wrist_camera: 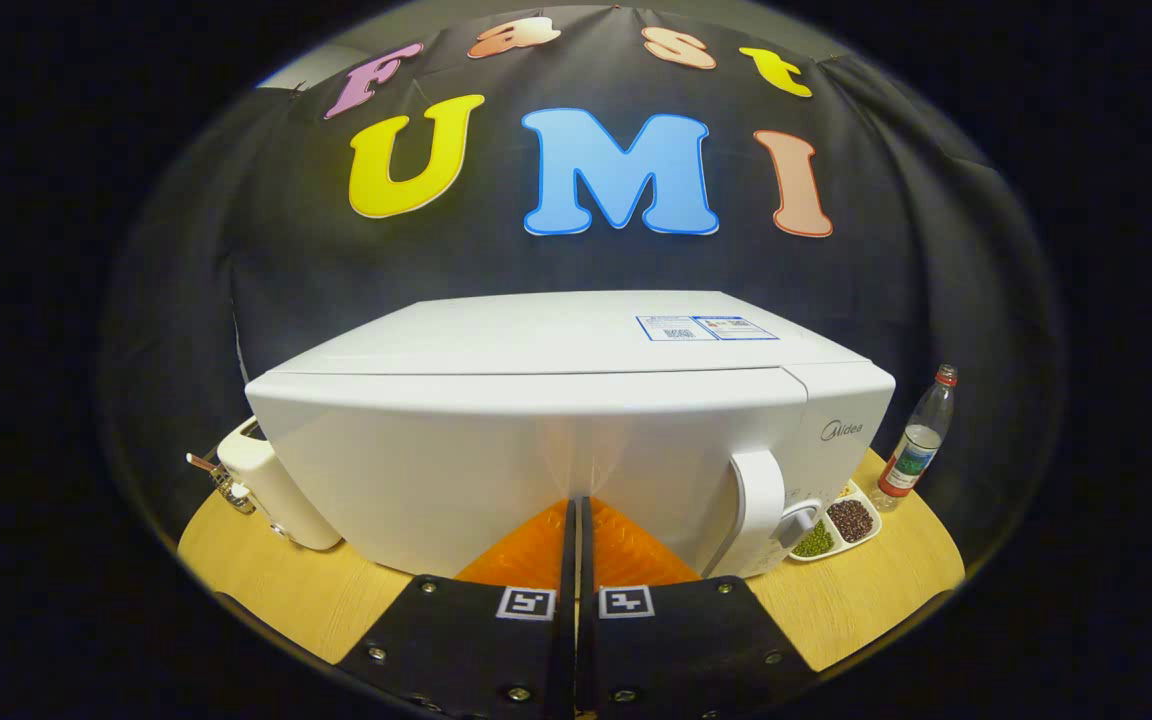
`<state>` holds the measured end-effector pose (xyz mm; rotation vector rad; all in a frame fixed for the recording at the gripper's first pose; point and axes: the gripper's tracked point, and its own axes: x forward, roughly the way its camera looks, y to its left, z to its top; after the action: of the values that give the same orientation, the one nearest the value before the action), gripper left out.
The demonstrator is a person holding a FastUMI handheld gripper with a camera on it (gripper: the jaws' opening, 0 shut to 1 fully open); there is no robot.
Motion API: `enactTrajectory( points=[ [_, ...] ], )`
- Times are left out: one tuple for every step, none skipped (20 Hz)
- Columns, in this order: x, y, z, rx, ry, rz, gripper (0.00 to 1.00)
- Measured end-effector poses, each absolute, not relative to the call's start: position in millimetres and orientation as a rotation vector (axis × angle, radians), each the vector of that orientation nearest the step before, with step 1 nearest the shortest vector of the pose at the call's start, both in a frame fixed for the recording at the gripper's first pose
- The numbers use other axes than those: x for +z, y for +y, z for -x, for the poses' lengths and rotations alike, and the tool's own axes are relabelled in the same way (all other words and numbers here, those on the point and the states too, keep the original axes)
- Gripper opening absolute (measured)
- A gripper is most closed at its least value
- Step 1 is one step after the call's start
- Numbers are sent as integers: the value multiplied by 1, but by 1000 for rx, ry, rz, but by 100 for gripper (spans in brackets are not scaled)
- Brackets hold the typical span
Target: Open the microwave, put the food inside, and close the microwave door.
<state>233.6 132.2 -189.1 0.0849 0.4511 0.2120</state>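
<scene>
Hand-held gripper (pixel 576 505) right up at the closed microwave (pixel 576 420), fingers together, nothing held

Wooden counter (pixel 296 590) carries it all; the white microwave sits mid-counter w/ door shut, its handle (pixel 758 505) and a knob (pixel 798 522) toward its right end, gripper tips at or touching the door front just left of the handle. A cream toaster (pixel 271 490) stands tight vs the microwave's left side. Right of the microwave: a clear bottle (pixel 919 440) w/ red cap, upright; near its base a white divided dish (pixel 841 528) w/ the food, dark beans in one compartment, green in the next, beside the knob
</scene>
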Motion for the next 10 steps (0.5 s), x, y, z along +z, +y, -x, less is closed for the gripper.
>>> enactTrajectory(
  points=[
    [-180,133,-225,221,432,-81,2],
    [-167,132,-218,220,398,-67,2],
    [-154,130,-211,218,362,-52,2],
    [-142,128,-200,222,334,-49,2],
    [-131,127,-189,229,313,-57,2],
    [-122,125,-178,225,299,-67,2],
    [-112,120,-166,218,284,-78,2],
    [-103,117,-154,211,269,-88,2],
    [-94,115,-139,209,251,-96,2],
    [-86,111,-127,205,235,-99,2]
  ],
)
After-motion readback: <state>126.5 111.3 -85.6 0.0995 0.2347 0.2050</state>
